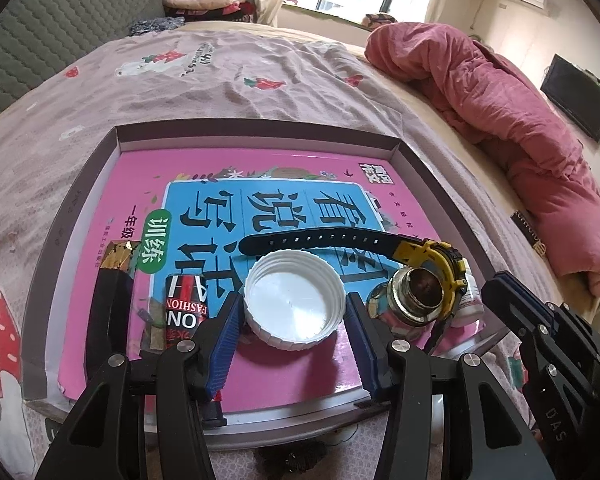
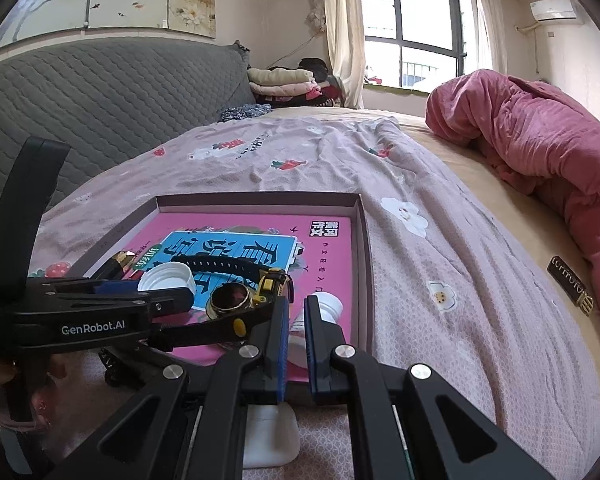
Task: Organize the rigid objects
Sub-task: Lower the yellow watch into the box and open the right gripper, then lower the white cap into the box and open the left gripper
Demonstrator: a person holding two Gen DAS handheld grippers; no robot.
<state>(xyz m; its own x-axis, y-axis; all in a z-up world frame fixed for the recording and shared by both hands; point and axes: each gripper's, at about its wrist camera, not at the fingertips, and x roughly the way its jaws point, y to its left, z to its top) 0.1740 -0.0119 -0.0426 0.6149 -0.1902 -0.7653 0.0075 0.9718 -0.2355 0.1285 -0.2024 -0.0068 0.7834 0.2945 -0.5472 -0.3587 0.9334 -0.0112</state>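
The left gripper [image 1: 294, 316] is seen with jaws apart, flanking an upturned white cap [image 1: 295, 299] resting on the pink book [image 1: 300, 368] inside the shallow box [image 1: 256, 130]. The right gripper [image 2: 297, 320] is nearly closed around a small white bottle [image 2: 327, 307]. Beyond both claws, a yellow watch [image 1: 440, 256] is draped over a metal jar [image 1: 410, 298].

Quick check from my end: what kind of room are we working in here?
Almost certainly a home bedroom. The box tray sits on a bed with a printed sheet, a pink quilt is bunched at one side, and folded clothes are stacked near the curtained window.
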